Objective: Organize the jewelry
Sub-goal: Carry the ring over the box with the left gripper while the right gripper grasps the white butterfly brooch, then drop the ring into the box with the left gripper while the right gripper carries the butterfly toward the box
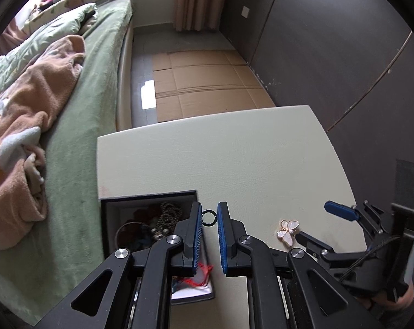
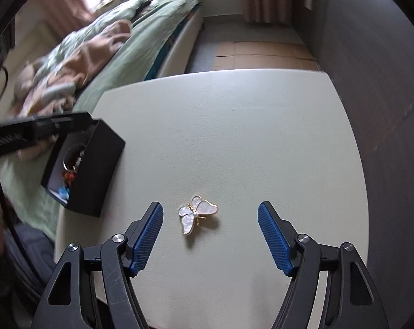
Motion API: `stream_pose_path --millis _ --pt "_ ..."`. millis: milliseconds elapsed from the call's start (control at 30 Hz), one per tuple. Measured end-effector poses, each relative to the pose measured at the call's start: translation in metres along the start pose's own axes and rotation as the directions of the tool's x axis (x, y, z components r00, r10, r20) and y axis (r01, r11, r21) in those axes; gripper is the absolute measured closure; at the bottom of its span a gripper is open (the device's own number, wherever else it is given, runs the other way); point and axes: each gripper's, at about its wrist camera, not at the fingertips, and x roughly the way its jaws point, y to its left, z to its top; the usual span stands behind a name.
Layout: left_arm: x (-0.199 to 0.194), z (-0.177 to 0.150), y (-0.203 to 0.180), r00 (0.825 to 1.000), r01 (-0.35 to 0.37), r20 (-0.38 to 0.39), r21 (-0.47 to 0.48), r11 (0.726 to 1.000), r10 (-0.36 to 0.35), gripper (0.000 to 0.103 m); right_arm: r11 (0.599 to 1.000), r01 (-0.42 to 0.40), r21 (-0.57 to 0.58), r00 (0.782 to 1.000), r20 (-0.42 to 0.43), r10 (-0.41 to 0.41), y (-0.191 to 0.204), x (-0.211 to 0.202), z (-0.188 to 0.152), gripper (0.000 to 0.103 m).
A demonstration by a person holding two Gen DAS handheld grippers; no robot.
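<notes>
My left gripper is shut on a small black ring, held at the fingertips above the right rim of an open black jewelry box that holds bead strings, a bangle and red thread. The box also shows in the right wrist view. My right gripper is open wide, low over the table, with a white and gold butterfly brooch lying between its blue pads. The brooch also shows in the left wrist view, with the right gripper beside it.
The pale table stands against a dark wall on the right. A bed with green sheets and a pink blanket lies to the left. Flattened cardboard covers the floor beyond the table.
</notes>
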Motion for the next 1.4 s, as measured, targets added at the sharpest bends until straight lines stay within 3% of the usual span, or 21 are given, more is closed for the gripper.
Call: stream_pose_path --millis 200,567,700,767,833,1067,1267,1300,1367,1400 --pt "-0.018 -0.007 0.023 1.0 -0.004 0.024 -0.031 1.0 0.005 0.091 0.986 0.006 -0.164 1.0 -0.027 -0.011 0.006 0.008 -0.002 0.031" --pt "-0.031 -0.026 0.056 1.0 0.001 0.027 -0.069 0.998 0.001 0.091 0.917 0.047 -0.396 0.996 -0.047 -0.071 0.018 0.029 -0.018 0.031" --pt "-0.033 -0.029 0.063 0.999 0.008 0.031 -0.077 0.997 -0.006 0.091 0.915 0.002 -0.404 0.998 -0.057 -0.027 0.012 0.029 -0.017 0.035" --pt "-0.033 -0.03 0.065 0.999 0.014 0.031 -0.082 0.997 -0.011 0.091 0.912 -0.011 -0.409 0.999 -0.043 -0.007 0.011 0.028 -0.017 0.042" --pt "-0.032 -0.03 0.066 0.999 0.017 0.032 -0.083 0.996 -0.014 0.091 0.911 -0.018 -0.413 0.999 -0.033 0.005 0.01 0.025 -0.017 0.062" --pt "-0.026 -0.033 0.063 0.999 0.031 0.023 -0.068 0.997 -0.03 0.091 0.925 -0.04 -0.377 0.999 -0.023 0.034 0.011 0.019 -0.018 0.062" --pt "-0.014 -0.032 0.061 0.998 0.059 -0.003 -0.067 0.996 -0.059 0.091 0.942 -0.046 -0.334 0.997 0.042 0.064 0.019 -0.005 -0.015 0.062" --pt "-0.011 -0.032 0.061 0.997 0.072 -0.014 -0.071 0.995 -0.073 0.089 0.943 -0.042 -0.331 0.997 0.053 0.063 0.021 -0.009 -0.014 0.062" --pt "-0.01 -0.032 0.063 0.996 0.084 -0.024 -0.079 0.993 -0.086 0.078 0.945 -0.041 -0.325 0.995 0.071 0.068 0.027 -0.016 -0.012 0.062" --pt "-0.011 -0.032 0.065 0.996 0.08 -0.018 -0.09 0.993 -0.082 0.059 0.946 -0.044 -0.322 0.994 0.08 0.073 0.03 -0.019 -0.011 0.062"
